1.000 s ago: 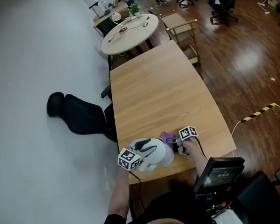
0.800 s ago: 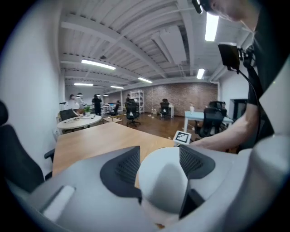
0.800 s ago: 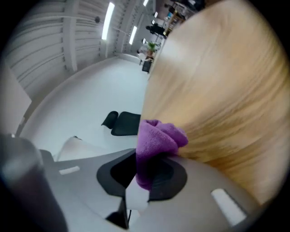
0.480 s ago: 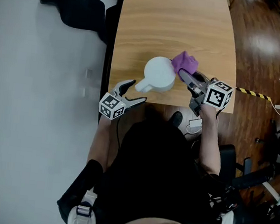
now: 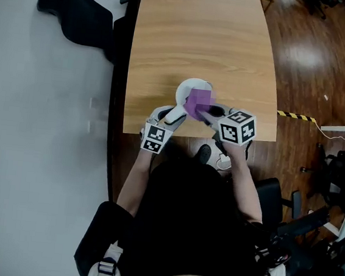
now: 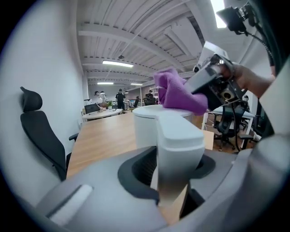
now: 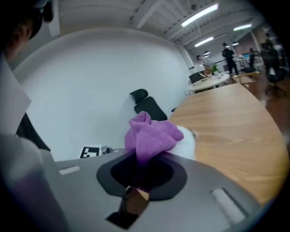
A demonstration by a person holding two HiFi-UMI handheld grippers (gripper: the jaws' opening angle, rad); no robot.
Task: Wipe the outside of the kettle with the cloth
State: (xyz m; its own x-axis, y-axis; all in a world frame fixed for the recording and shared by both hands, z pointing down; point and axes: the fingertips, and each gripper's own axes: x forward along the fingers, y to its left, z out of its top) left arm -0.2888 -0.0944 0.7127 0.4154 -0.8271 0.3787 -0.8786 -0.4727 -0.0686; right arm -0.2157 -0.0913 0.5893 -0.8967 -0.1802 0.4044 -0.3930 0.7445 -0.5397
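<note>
A white kettle (image 5: 187,87) stands near the front edge of the wooden table (image 5: 202,33), its handle (image 6: 179,145) pointing toward me. My left gripper (image 5: 174,113) has its jaws on either side of that handle. They have just been closing around it, and I see no firm press. My right gripper (image 5: 207,111) is shut on a bunched purple cloth (image 5: 198,100), which rests against the kettle's top on the near right. The left gripper view shows the cloth (image 6: 174,93) over the lid, and the right gripper view shows the cloth (image 7: 149,136) hiding most of the kettle (image 7: 188,142).
A black office chair (image 5: 81,14) lies to the left of the table. Yellow-black tape (image 5: 294,116) marks the wood floor on the right. The table's front edge runs just below the kettle. A round table (image 6: 102,113) with people stands far behind.
My left gripper came in from beyond the table's edge and now straddles the kettle's handle. The right gripper carried the cloth from the kettle's right side onto its top.
</note>
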